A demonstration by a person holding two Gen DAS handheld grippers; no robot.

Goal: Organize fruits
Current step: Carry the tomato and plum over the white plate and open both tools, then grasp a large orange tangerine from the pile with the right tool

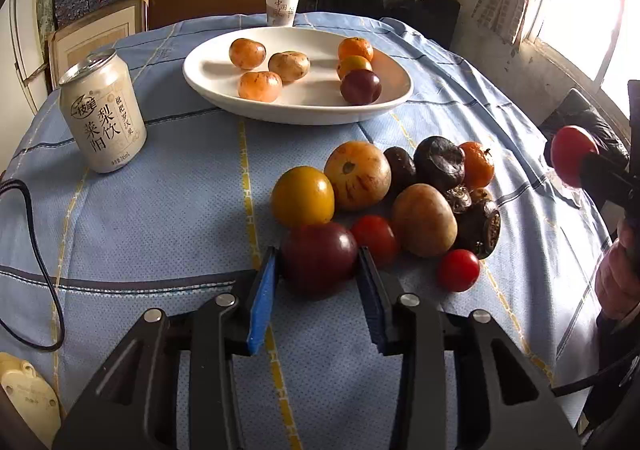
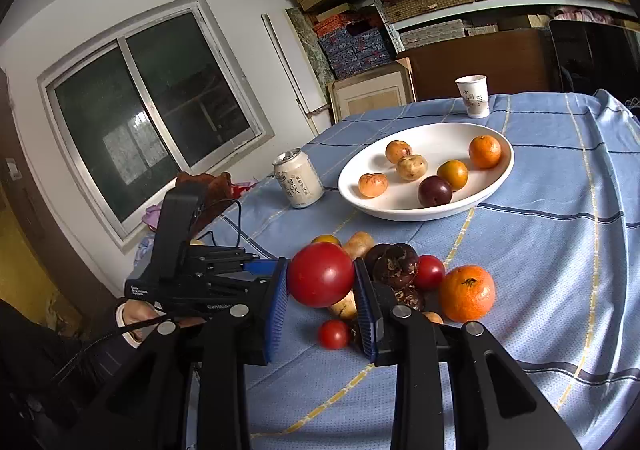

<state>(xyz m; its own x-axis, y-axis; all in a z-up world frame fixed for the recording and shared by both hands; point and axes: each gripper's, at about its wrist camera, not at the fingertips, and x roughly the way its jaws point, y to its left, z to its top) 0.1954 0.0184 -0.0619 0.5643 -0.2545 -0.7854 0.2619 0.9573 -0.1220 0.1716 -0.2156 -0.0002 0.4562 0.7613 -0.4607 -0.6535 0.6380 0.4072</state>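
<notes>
A dark red plum lies on the blue cloth at the near edge of a loose pile of fruit. My left gripper is open, its blue pads flanking the plum closely on both sides. My right gripper is shut on a red tomato and holds it above the pile; the left wrist view shows that tomato at the far right. A white oval plate beyond the pile holds several fruits, among them an orange and another plum.
A white drink can stands left of the plate. A paper cup is at the table's far edge. A black cable and a cream plug block lie at the near left. Shelves with boxes stand behind.
</notes>
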